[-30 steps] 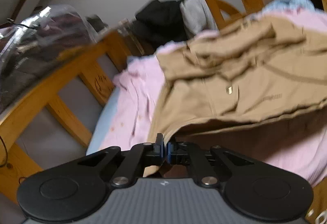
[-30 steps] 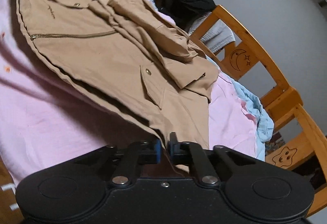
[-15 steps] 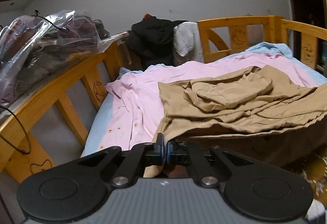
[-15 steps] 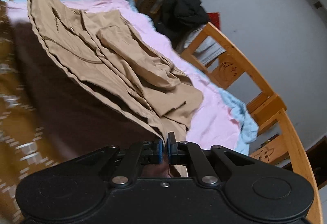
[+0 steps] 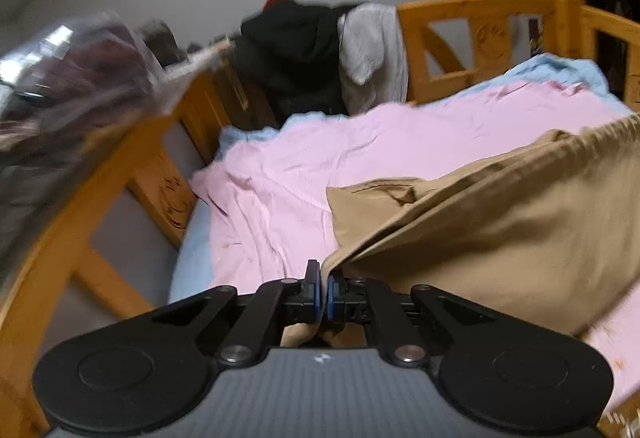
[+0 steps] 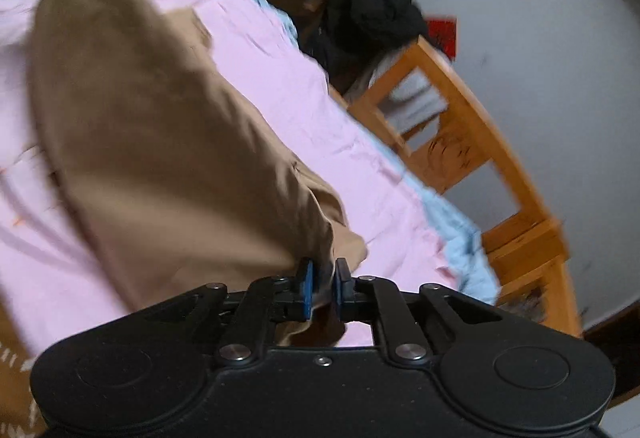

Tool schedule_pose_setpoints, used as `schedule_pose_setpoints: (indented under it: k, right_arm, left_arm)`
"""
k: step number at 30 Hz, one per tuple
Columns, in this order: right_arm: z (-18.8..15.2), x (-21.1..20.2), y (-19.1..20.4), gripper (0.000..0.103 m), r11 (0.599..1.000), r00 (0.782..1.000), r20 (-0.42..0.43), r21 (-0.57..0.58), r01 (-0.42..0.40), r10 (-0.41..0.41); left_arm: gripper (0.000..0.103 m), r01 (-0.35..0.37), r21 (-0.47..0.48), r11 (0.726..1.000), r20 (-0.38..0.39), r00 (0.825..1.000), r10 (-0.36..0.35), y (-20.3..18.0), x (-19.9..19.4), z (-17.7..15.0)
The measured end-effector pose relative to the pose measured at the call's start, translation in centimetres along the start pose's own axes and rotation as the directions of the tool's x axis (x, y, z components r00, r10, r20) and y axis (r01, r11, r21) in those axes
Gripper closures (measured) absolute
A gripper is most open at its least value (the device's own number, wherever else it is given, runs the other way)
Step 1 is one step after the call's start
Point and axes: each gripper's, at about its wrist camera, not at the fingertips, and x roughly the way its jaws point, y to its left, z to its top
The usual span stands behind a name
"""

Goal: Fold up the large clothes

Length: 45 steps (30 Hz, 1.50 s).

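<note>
The tan jacket point(image 5: 500, 222) is gripped at its edge by the left tool point(image 5: 323, 288) and the right tool point(image 6: 322, 284), held above the pink sheet point(image 5: 360, 158), mid-fold; an even lay-down is probably needed next.

A plain tan jacket point(image 5: 500, 222) spreads over a pale pink sheet point(image 5: 280, 174) edged in light blue. The bed frame point(image 5: 480, 34) is honey-orange wood. At twelve o'clock, black clothing point(image 5: 288, 46) hangs beside a white garment point(image 5: 372, 46). Both grippers are black with blue pads point(image 5: 317, 292).
</note>
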Motion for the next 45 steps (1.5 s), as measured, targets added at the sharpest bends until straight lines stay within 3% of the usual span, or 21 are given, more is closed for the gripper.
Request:
schedule_pose_setpoints:
  k: [3, 7, 11, 13, 14, 15, 17, 20, 22, 25, 26, 27, 30, 31, 34, 37, 41, 43, 45]
  right_arm:
    - [1.1, 5.0, -0.7, 0.092, 0.999, 0.999, -0.040, 0.027, -0.017, 0.018]
    - [0.9, 10.7, -0.4, 0.092, 0.998, 0.995, -0.091, 0.049, -0.027, 0.031]
    - [-0.6, 12.5, -1.2, 0.070, 0.982, 0.996, -0.079, 0.187, -0.023, 0.039]
    - [-1.8, 11.4, -2.6, 0.059, 0.949, 0.999, -0.029, 0.314, -0.032, 0.043]
    - [-2.6, 10.7, -3.2, 0.041, 0.925, 0.999, -0.004, 0.379, -0.031, 0.036]
    - [-3.8, 9.6, -3.9, 0.025, 0.884, 0.999, 0.029, 0.467, -0.033, 0.022]
    - [-6.0, 7.8, -4.9, 0.020, 0.805, 0.998, 0.070, 0.591, -0.046, 0.005]
    - [-9.5, 5.7, -5.3, 0.018, 0.669, 0.997, 0.077, 0.741, -0.055, -0.002]
    - [-11.9, 4.5, -4.4, 0.018, 0.585, 0.998, 0.062, 0.810, -0.048, -0.004]
    - [-14.8, 3.8, -2.8, 0.023, 0.493, 0.999, 0.047, 0.868, -0.049, 0.016]
    - [-15.5, 3.7, -2.2, 0.032, 0.472, 0.999, 0.050, 0.880, -0.053, 0.019]
    - [-16.0, 3.6, -1.7, 0.047, 0.447, 0.999, 0.048, 0.893, -0.052, 0.020]
    - [-17.4, 4.1, -1.2, 0.087, 0.371, 0.998, 0.054, 0.926, -0.067, 0.045]
    - [-17.2, 4.1, -1.2, 0.092, 0.375, 0.997, 0.061, 0.924, -0.073, 0.045]
    - [-15.8, 3.6, -0.8, 0.093, 0.467, 0.998, 0.050, 0.884, -0.029, -0.033]
    - [-15.4, 4.0, 0.0, 0.093, 0.513, 0.999, 0.012, 0.858, 0.013, -0.046]
    - [-16.4, 4.1, 0.2, 0.091, 0.478, 1.000, -0.018, 0.878, 0.028, -0.026]
    - [-16.3, 3.3, 0.3, 0.084, 0.478, 0.999, -0.024, 0.877, 0.043, -0.045]
    - [-16.3, 2.3, 0.3, 0.069, 0.451, 0.998, -0.031, 0.891, 0.055, -0.061]
  left_arm:
    - [0.100, -0.002, -0.017, 1.000, -0.083, 0.997, 0.001, -0.3, 6.0, 1.2]
    - [0.100, -0.002, -0.067, 0.998, -0.211, 0.977, -0.013, -0.9, 13.0, 0.8]
    - [0.099, 0.028, -0.152, 0.988, -0.241, 0.968, -0.065, -0.5, 15.2, -0.3]
    - [0.095, 0.055, -0.189, 0.980, -0.219, 0.971, -0.097, 0.2, 14.6, -0.7]
    - [0.080, 0.068, -0.204, 0.977, -0.206, 0.972, -0.111, 0.7, 14.3, -0.7]
    - [0.041, 0.076, -0.226, 0.971, -0.188, 0.975, -0.120, 1.2, 13.7, -1.0]
    - [0.009, 0.061, -0.273, 0.960, -0.130, 0.986, -0.099, 2.6, 12.2, -1.5]
    - [0.009, 0.075, -0.332, 0.940, -0.080, 0.991, -0.107, 4.2, 9.6, -3.3]
    - [0.009, 0.062, -0.383, 0.922, -0.089, 0.991, -0.104, 4.9, 8.3, -5.3]
    - [0.019, 0.061, -0.428, 0.902, -0.120, 0.985, -0.123, 5.6, 7.2, -7.8]
    - [0.025, 0.062, -0.443, 0.894, -0.131, 0.982, -0.133, 5.7, 7.0, -8.5]
    - [0.035, 0.066, -0.457, 0.887, -0.141, 0.979, -0.146, 5.8, 6.9, -9.2]
    - [0.052, 0.080, -0.503, 0.860, -0.156, 0.971, -0.182, 5.9, 7.1, -10.9]
    - [0.055, 0.089, -0.516, 0.852, -0.154, 0.969, -0.194, 5.9, 7.3, -11.1]
    - [0.057, 0.075, -0.540, 0.838, -0.151, 0.971, -0.184, 5.6, 8.1, -11.4]
    - [0.056, 0.060, -0.534, 0.843, -0.156, 0.973, -0.168, 5.4, 8.4, -11.5]
    - [0.041, 0.033, -0.543, 0.839, -0.152, 0.979, -0.137, 5.7, 7.4, -11.7]
    - [0.035, 0.023, -0.561, 0.827, -0.144, 0.982, -0.125, 5.9, 6.4, -12.2]
    - [0.022, 0.012, -0.586, 0.810, -0.131, 0.985, -0.110, 5.8, 5.0, -12.8]
